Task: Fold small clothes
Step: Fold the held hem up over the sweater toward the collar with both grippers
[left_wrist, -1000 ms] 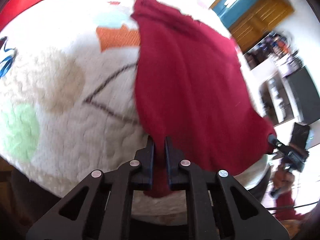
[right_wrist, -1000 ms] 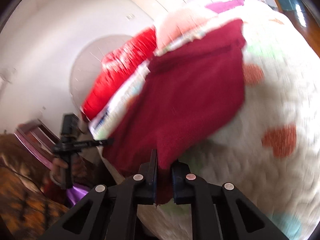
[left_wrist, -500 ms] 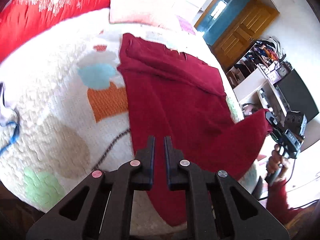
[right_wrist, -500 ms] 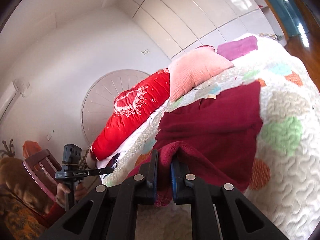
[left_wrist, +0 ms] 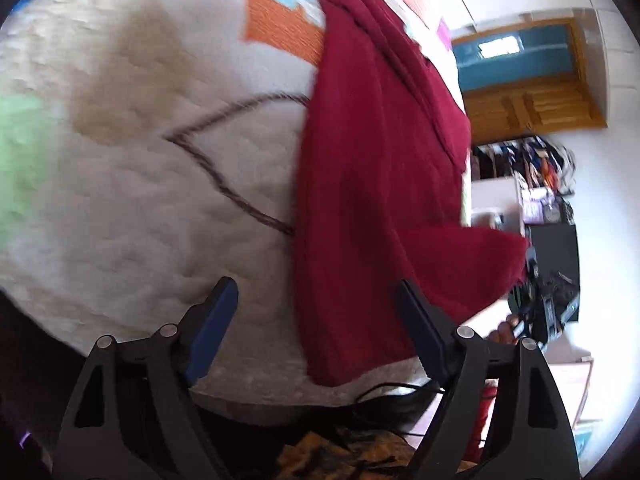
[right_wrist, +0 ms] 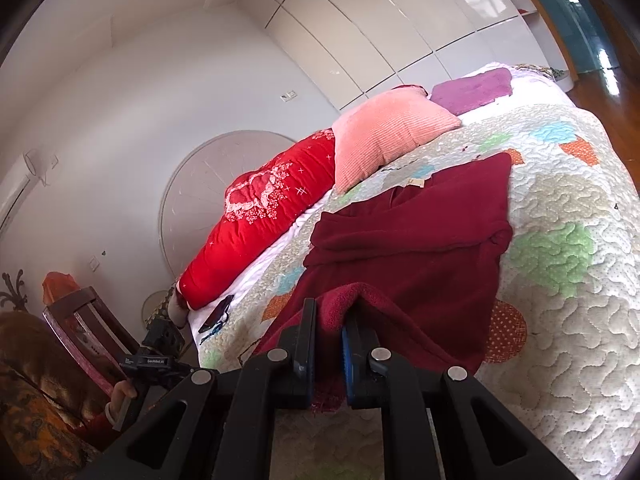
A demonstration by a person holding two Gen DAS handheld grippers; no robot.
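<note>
1. The left gripper hovers with its fingers spread wide, empty, above the bed.
2. The dark red garment lies flat on the bed's quilt, below a pink pillow.
3. The right gripper has its fingers clamped on the garment's lifted near corner.

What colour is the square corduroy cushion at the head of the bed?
Salmon pink. The square ribbed corduroy cushion shows best in the right wrist view.
</note>
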